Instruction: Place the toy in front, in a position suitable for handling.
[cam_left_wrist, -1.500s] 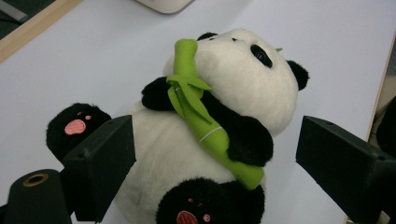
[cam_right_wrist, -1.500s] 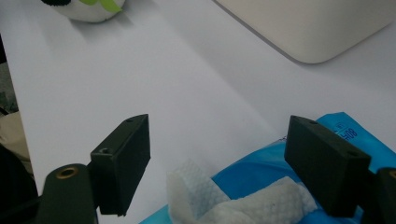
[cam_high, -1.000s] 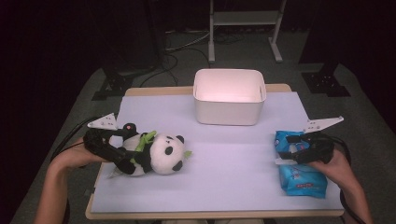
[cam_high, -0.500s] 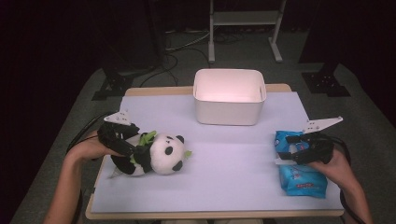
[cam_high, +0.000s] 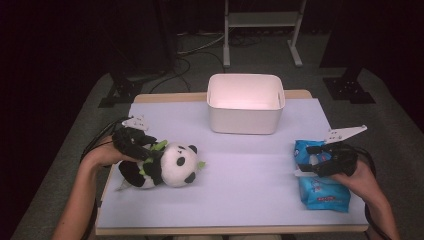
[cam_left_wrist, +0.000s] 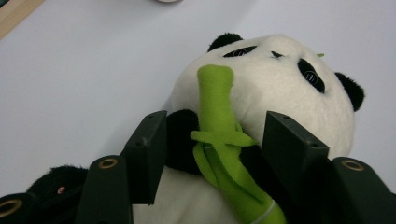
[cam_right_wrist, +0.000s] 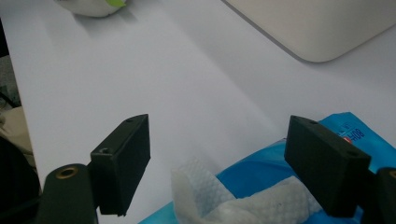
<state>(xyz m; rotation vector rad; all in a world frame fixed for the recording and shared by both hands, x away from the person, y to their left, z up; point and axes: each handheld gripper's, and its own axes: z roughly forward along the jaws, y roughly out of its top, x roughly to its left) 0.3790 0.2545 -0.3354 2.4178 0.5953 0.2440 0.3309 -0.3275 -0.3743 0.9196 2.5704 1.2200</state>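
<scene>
A plush panda (cam_high: 172, 165) lies on its back at the table's left, holding a green felt bamboo stalk (cam_left_wrist: 215, 93) against its chest. My left gripper (cam_high: 142, 149) reaches onto it from the left. Its jaws have just been closing and now straddle the bamboo, with the pads against the black fur on both sides (cam_left_wrist: 215, 144). At the right, my right gripper (cam_high: 311, 161) hovers open over a blue wipes pack (cam_high: 320, 189). A white wipe (cam_right_wrist: 205, 198) sticks up out of the pack (cam_right_wrist: 355, 133) between the wide jaws (cam_right_wrist: 217, 154), untouched.
A white rectangular bin (cam_high: 245, 116) stands at the back middle of the pale table (cam_high: 250, 165); its rounded corner (cam_right_wrist: 317, 28) also appears in the right gripper view. Dark floor, cables and a stand's legs lie beyond the table.
My left gripper has moved right and down onto the panda's chest, and its jaws have narrowed around the bamboo. The right gripper and the wipes pack have stayed put.
</scene>
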